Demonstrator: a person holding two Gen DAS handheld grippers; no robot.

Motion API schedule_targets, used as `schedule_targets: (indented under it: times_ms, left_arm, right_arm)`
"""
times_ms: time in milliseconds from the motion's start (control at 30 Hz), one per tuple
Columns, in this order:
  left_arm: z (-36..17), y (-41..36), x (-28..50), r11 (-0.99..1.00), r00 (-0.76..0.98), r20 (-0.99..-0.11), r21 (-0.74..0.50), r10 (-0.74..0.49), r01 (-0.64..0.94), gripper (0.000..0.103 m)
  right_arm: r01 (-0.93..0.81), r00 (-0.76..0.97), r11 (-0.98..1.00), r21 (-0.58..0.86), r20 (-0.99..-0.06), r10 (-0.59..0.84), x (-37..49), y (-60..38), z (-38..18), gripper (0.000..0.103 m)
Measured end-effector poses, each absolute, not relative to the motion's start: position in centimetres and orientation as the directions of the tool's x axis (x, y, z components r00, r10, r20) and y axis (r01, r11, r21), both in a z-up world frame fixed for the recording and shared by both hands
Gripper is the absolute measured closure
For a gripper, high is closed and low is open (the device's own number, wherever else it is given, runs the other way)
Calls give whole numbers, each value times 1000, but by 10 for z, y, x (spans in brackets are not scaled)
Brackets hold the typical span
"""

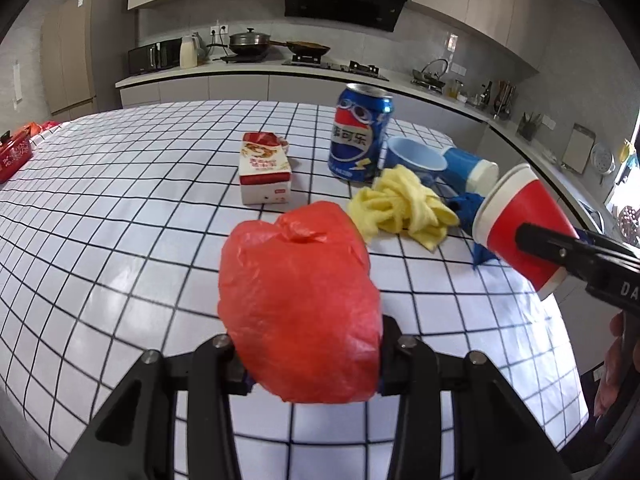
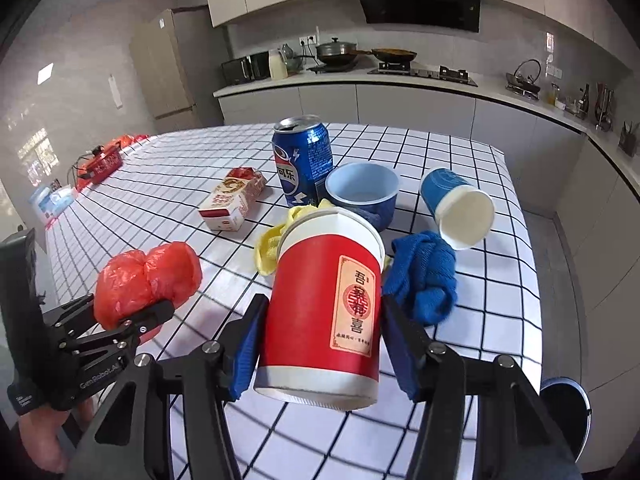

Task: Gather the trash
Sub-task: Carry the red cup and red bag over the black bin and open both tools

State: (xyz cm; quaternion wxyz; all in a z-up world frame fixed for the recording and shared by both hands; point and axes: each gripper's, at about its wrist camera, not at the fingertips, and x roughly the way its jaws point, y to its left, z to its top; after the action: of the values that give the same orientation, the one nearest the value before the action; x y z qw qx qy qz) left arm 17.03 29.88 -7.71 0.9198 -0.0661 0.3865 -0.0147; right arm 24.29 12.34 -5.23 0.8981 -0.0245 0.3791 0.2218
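My left gripper (image 1: 310, 344) is shut on a crumpled red plastic bag (image 1: 298, 300), held just above the checked tablecloth (image 1: 120, 220). The right wrist view shows that bag (image 2: 148, 276) at the left in the left gripper (image 2: 132, 316). My right gripper (image 2: 324, 312) is shut on a red paper cup (image 2: 320, 300), its blue pads pressed against both sides, and the cup is lifted and tilted. In the left wrist view the red cup (image 1: 520, 224) hangs at the right.
On the table stand a blue Pepsi can (image 2: 304, 160), a small carton (image 2: 234, 198), a blue bowl (image 2: 362, 192), a tipped blue paper cup (image 2: 456, 204), a yellow cloth (image 1: 404, 208) and a blue cloth (image 2: 424, 276). A dark round bin (image 2: 568, 404) sits on the floor at the right.
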Motion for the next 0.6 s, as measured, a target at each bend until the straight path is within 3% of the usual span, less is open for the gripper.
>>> schedule_targets:
  times_ms: [600]
  left_arm:
    - [-45, 215, 129, 987, 730, -666, -134, -153, 85, 60]
  right_arm:
    - [-351, 689, 929, 118, -640, 341, 182, 28, -16, 45]
